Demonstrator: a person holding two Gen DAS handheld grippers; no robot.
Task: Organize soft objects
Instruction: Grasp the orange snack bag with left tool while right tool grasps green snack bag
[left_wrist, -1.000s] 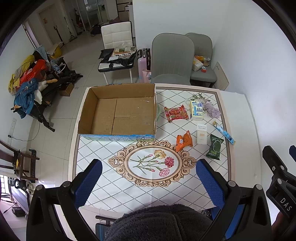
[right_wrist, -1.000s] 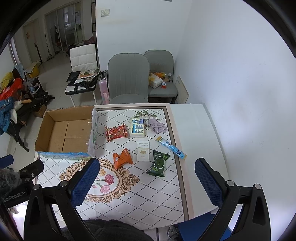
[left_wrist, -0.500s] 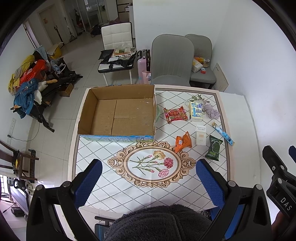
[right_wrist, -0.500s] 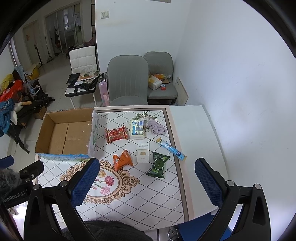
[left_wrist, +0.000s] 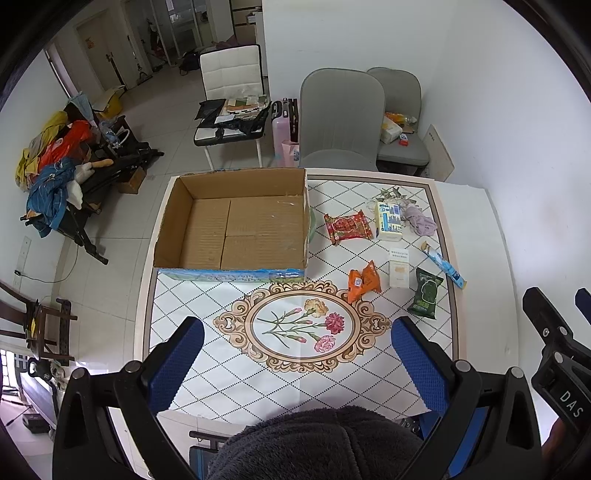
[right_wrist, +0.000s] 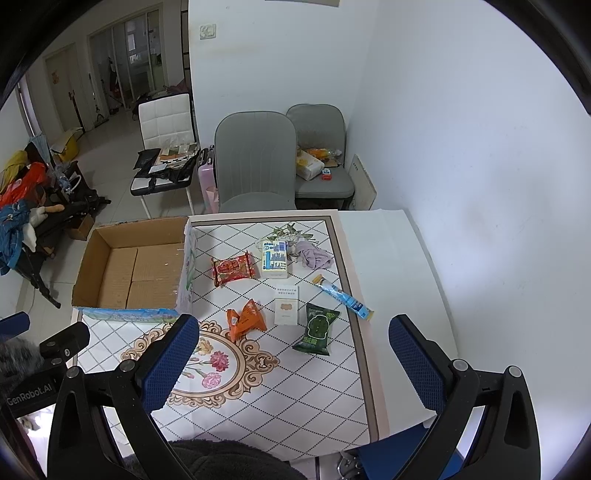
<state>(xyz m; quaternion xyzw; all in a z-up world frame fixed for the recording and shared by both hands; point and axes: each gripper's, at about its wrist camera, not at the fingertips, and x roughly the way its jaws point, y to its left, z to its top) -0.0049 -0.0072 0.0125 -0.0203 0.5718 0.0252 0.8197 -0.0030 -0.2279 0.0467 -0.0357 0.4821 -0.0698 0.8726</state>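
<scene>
tiled room, patterned table (left_wrist: 236, 373) with an empty cardboard box (left_wrist: 236, 229) at far left. soft packets lie right of it: red pack (right_wrist: 233, 268), orange pouch (right_wrist: 246, 319), green pack (right_wrist: 317, 328), lilac cloth (right_wrist: 314, 257). all look light and crinkly; pinch them mid-body. left gripper (left_wrist: 297, 354) and right gripper (right_wrist: 293, 350) hover high near the table's near edge, jaws spread, holding nothing.

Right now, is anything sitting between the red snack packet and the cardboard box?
Nothing visible does. The red snack packet lies on bare tablecloth just right of the cardboard box, whose near wall it would have to be lifted over. The box looks empty.
</scene>
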